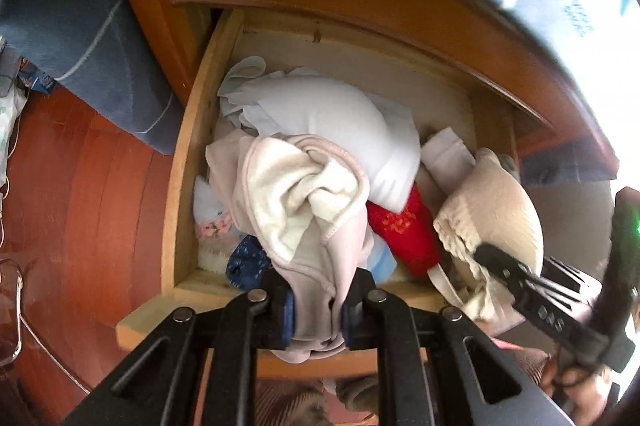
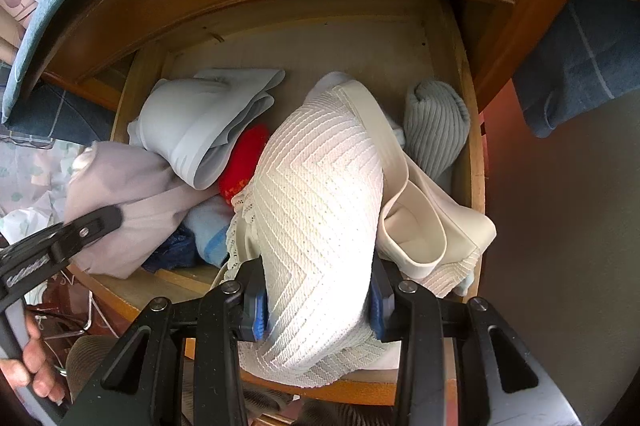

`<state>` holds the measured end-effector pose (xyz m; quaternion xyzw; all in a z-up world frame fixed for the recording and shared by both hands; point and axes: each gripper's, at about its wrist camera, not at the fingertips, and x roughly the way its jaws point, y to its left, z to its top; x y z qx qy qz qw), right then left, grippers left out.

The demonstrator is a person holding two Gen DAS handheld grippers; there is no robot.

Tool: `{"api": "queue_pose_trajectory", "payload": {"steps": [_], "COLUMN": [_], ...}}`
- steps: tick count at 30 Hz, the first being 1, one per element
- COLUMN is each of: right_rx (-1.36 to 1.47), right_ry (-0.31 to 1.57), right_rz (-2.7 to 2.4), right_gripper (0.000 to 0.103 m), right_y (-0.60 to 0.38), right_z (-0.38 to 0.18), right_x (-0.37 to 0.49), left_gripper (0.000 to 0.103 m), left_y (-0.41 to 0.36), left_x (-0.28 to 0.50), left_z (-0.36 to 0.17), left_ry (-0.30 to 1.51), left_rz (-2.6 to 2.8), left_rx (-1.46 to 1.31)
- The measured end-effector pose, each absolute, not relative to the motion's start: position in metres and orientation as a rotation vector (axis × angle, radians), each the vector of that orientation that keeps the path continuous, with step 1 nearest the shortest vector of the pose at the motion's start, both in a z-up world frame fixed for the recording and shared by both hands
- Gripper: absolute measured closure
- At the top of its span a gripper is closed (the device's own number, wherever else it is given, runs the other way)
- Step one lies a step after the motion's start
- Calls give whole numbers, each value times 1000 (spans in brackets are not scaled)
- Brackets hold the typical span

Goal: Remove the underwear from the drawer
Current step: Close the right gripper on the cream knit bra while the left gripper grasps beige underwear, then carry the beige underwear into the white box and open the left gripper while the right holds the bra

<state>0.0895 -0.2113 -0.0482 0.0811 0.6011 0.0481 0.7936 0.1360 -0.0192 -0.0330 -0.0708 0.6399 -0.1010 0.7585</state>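
Left gripper [image 1: 316,310] pinches pink underwear [image 1: 304,201] above drawer [image 1: 176,193].

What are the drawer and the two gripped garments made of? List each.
Drawer: pale unfinished wood, going by the visible grain.
Cream bra, in the right gripper: textured knit with a raised chevron weave and lace edging.
Pinkish underwear, in the left gripper: soft matte fabric, probably cotton jersey.

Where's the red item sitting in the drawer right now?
In the left wrist view the red item lies near the drawer's front, wedged between the white bundle and the cream bra.
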Motion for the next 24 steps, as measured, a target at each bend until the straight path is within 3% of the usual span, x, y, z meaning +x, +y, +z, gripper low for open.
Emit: {"api": "queue_pose_trajectory", "payload": {"steps": [24], "right_rx": [242], "right_ry": [1175], "right_rz": [58], "right_gripper": [68], "right_y": [-231], "right_z": [-29], "right_x": [78], "left_gripper": [87], "left_y": [14], "left_x": [81], "left_z": [121], "left_ry": [1126], "left_rz": [-360], "left_rx": [-147]}}
